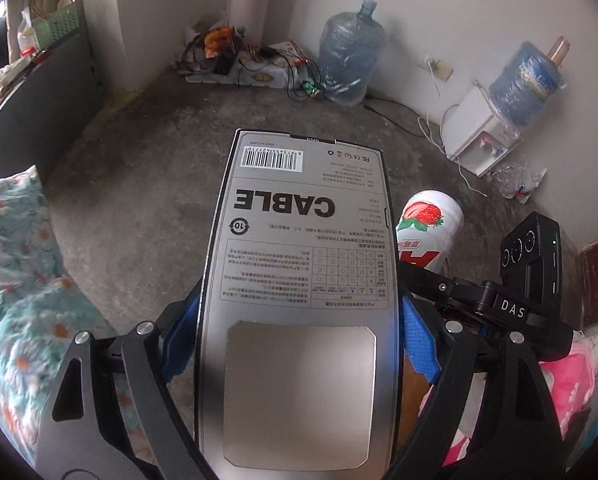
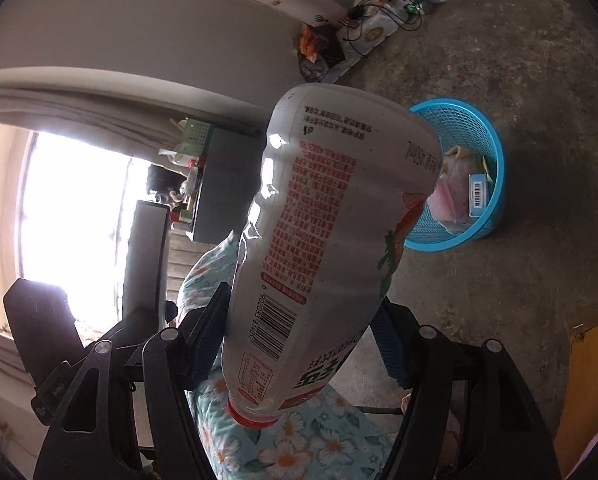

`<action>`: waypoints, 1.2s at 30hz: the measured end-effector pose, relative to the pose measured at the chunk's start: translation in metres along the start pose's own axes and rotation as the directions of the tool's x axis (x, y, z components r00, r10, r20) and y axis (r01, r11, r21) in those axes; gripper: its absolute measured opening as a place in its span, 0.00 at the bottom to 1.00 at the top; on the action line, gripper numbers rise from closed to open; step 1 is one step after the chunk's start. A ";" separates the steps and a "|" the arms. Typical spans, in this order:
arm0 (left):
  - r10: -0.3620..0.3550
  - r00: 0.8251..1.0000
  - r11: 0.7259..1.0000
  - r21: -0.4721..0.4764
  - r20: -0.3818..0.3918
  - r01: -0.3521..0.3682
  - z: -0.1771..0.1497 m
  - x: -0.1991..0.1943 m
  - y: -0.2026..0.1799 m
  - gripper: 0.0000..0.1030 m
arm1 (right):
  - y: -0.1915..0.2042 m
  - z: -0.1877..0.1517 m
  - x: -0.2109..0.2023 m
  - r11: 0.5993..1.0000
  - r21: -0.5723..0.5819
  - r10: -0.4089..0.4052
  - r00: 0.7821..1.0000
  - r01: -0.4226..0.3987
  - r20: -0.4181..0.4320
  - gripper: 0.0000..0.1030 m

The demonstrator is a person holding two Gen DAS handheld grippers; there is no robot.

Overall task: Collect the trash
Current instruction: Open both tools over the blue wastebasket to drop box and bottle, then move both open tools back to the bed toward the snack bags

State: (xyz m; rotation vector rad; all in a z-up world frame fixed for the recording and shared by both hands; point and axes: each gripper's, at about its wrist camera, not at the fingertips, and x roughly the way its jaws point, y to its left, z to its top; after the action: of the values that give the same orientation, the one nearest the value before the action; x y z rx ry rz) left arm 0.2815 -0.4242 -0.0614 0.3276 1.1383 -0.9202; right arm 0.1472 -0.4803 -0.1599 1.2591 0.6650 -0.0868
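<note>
the right gripper (image 2: 299, 344) pinches a strawberry drink bottle (image 2: 323, 240) pointing toward the blue basket (image 2: 495, 160) ahead-right on the floor, while the left gripper (image 1: 299, 336) clamps a cable box (image 1: 299, 280).

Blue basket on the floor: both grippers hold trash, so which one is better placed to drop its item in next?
Right, probably. The right gripper, holding the strawberry drink bottle, sees the blue basket just beyond it. The left gripper, clamping the cable box, shows no basket in its view.
</note>
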 end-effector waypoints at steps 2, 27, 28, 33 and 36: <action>-0.006 0.999 1.000 0.001 -0.035 0.006 0.016 0.033 -0.004 0.79 | -0.021 0.018 0.016 0.999 0.046 -0.009 1.000 0.009 -0.011 0.63; -0.129 0.984 0.972 -0.179 0.123 0.150 0.057 0.072 0.016 0.82 | -0.160 0.049 0.050 0.953 0.297 -0.096 0.990 0.062 0.101 0.76; -0.130 0.981 0.975 -0.162 0.146 0.154 0.054 0.055 0.014 0.82 | -0.154 0.046 0.042 0.958 0.279 -0.100 0.988 0.064 0.119 0.76; -0.137 0.957 0.986 -0.060 0.255 0.158 0.025 -0.044 0.014 0.82 | -0.101 0.032 0.009 0.987 0.123 -0.128 0.973 0.105 0.194 0.76; -0.129 0.939 0.987 -0.049 0.320 0.152 -0.005 -0.107 0.027 0.82 | -0.059 0.023 -0.008 0.990 0.002 -0.136 0.963 0.139 0.232 0.76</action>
State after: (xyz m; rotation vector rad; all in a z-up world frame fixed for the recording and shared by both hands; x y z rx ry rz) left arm 0.2867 -0.3561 0.0255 0.0345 0.9033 -1.0132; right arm 0.1256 -0.5230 -0.2029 1.1660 0.5489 -0.3382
